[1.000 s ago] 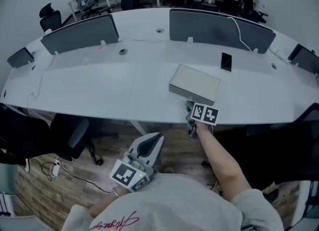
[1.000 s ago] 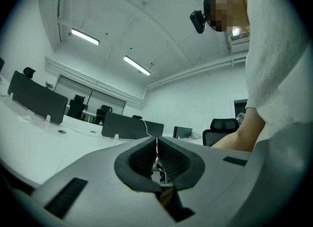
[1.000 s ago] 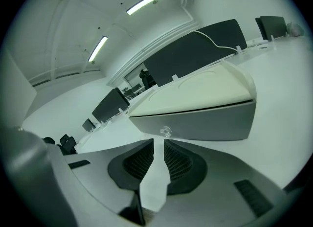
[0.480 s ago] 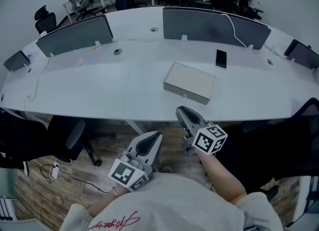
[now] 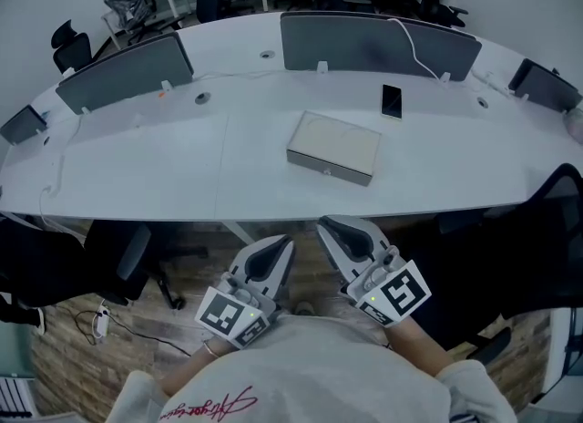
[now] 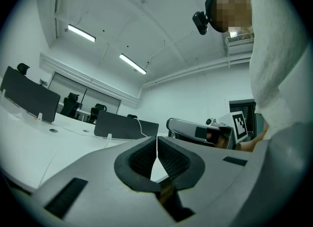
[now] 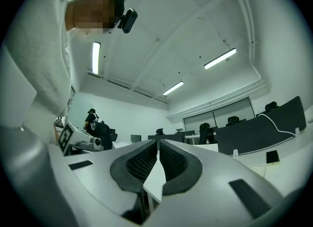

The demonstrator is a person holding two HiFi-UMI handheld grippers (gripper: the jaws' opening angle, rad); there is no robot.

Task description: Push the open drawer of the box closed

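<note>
The flat beige box (image 5: 333,147) lies on the white table (image 5: 182,175), its drawer front flush with the box's near face. Both grippers are held low in front of the person's chest, well short of the table edge and apart from the box. In the head view the left gripper (image 5: 281,244) points up toward the table with its jaws together. The right gripper (image 5: 322,224) sits beside it, jaws together too. In the left gripper view the left gripper (image 6: 157,143) holds nothing, and the right gripper (image 7: 158,145) in its own view holds nothing either.
A black phone (image 5: 391,99) lies behind the box. Grey divider screens (image 5: 373,42) and a white cable (image 5: 414,40) stand along the table's middle. A black chair (image 5: 123,248) is under the table at left. Wood floor lies below.
The right gripper has drawn back from the box's front edge to the person's chest. The box's drawer now sits closed. The left gripper stayed put.
</note>
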